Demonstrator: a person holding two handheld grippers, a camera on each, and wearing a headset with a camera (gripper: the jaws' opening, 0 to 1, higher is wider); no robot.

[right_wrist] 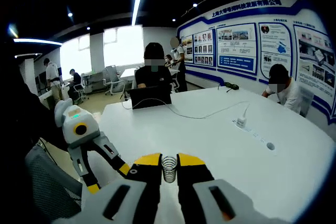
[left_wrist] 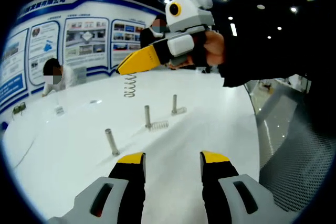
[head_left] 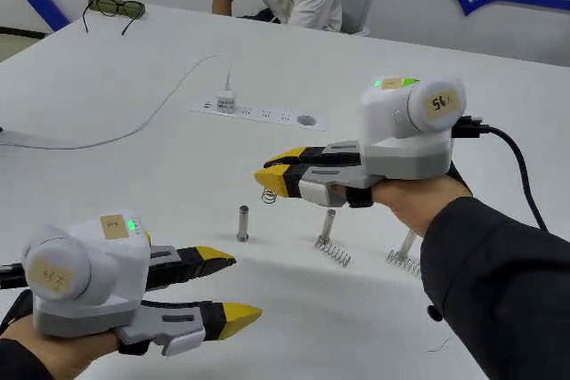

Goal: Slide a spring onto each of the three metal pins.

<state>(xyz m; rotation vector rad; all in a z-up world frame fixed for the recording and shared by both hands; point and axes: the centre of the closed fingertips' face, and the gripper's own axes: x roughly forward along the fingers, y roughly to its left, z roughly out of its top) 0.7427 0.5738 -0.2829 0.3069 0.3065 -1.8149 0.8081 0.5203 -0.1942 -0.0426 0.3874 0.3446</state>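
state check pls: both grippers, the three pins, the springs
right gripper: shut on held spring, above the table
left gripper: open, empty
left pin: upright, bare
middle pin: bare; middle spring lies on the table at its base
right pin: bare; right spring lies on the table at its base

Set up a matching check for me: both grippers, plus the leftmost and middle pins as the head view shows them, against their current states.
Things:
1. left gripper
2. right gripper
3. leftmost pin
4. middle pin

States:
A. a loose spring lies at its foot
B. open, holding nothing
C. shut on a hanging spring
D. stands bare, nothing beside it

Pairs: 1-B, 2-C, 3-D, 4-A
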